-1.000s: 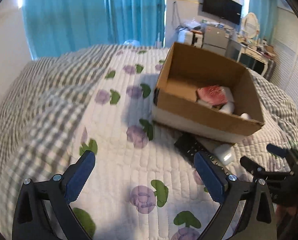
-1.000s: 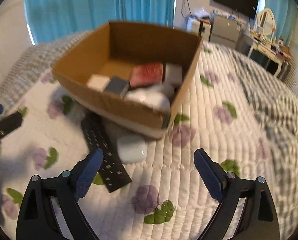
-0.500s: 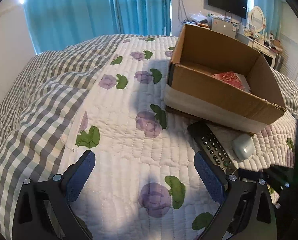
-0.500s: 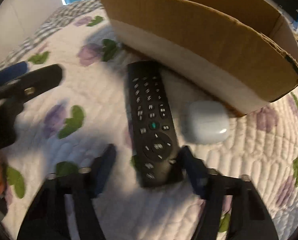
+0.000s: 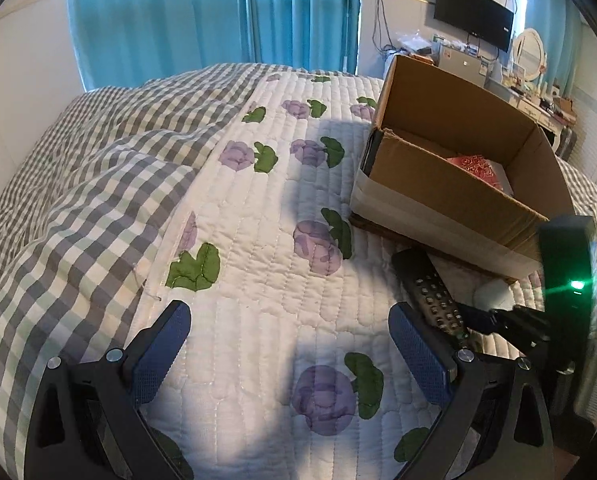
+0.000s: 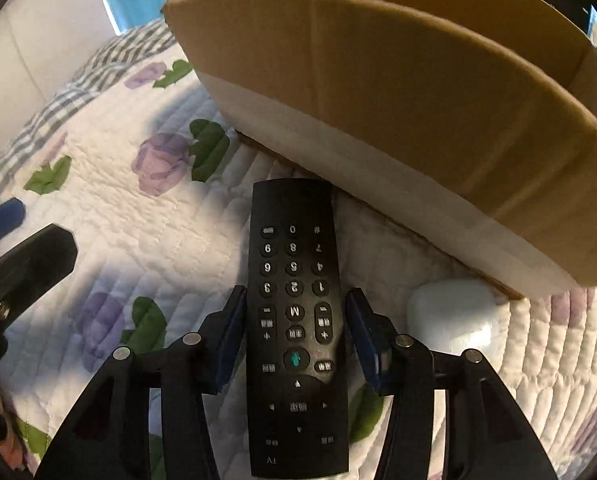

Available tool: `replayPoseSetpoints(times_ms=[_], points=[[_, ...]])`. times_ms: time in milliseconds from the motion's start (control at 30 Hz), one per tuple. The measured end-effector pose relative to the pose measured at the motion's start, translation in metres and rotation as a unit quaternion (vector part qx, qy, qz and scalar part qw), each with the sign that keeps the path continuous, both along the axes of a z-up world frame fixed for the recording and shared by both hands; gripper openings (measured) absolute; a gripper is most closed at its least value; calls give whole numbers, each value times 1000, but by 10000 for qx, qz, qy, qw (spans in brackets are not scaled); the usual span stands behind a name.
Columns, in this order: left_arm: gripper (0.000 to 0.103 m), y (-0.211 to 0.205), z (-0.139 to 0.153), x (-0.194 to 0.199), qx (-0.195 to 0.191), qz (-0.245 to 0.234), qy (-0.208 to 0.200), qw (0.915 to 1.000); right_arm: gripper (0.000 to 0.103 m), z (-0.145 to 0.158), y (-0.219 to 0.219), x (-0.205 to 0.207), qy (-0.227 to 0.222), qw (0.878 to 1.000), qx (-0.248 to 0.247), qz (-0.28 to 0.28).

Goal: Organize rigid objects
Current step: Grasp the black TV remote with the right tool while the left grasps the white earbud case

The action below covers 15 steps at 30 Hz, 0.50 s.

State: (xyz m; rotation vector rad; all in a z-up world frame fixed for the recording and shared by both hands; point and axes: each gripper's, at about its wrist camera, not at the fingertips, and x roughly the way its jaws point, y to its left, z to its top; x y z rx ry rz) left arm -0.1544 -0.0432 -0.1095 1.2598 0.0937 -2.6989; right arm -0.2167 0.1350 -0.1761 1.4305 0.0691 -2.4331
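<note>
Straddling the remote (image 6: 296, 320), the right gripper (image 6: 296, 332) (jaws nearly touching it) lies low.

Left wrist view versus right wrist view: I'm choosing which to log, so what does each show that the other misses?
Only the left wrist view shows inside the cardboard box, where a red patterned item lies, plus the open left tongs above bare quilt.

Only the right wrist view shows the right tongs straddling the black remote, pads close beside its edges, and the button layout.

Both show the box, the remote, the quilt and the white case beside the remote.
</note>
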Motion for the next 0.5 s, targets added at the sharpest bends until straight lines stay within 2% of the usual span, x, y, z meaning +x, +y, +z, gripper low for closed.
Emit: replayPoseSetpoints(times_ms=[267, 500], points=[[101, 28, 8, 2, -367, -230, 8, 9991, 40, 39, 48, 49, 73, 9989, 68, -461], [101, 78, 5, 0, -123, -758, -165, 9969, 40, 56, 99, 75, 219, 9940, 102, -1063]])
